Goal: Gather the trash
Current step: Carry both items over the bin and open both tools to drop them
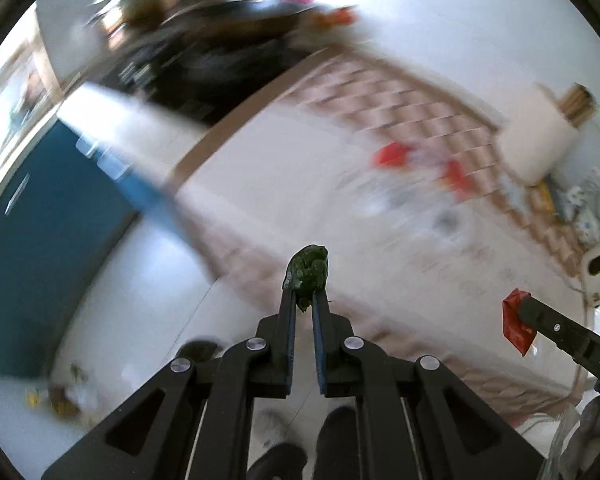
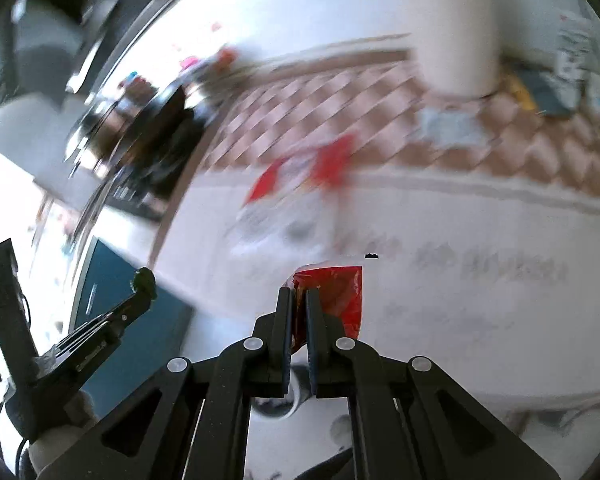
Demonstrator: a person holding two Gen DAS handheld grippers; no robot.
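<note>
The left gripper (image 1: 304,294) is nearly closed and pinches a crumpled green wrapper (image 1: 309,272) at its tips, in the lower centre of the left wrist view. The right gripper (image 2: 299,300) is also closed on trash — a red wrapper (image 2: 336,296) sticking out to the right of its fingers. Behind both, blurred, lies a patterned tablecloth (image 2: 480,208) with a white and red bag (image 2: 292,200) and a paper roll (image 1: 596,266) at the right edge.
</note>
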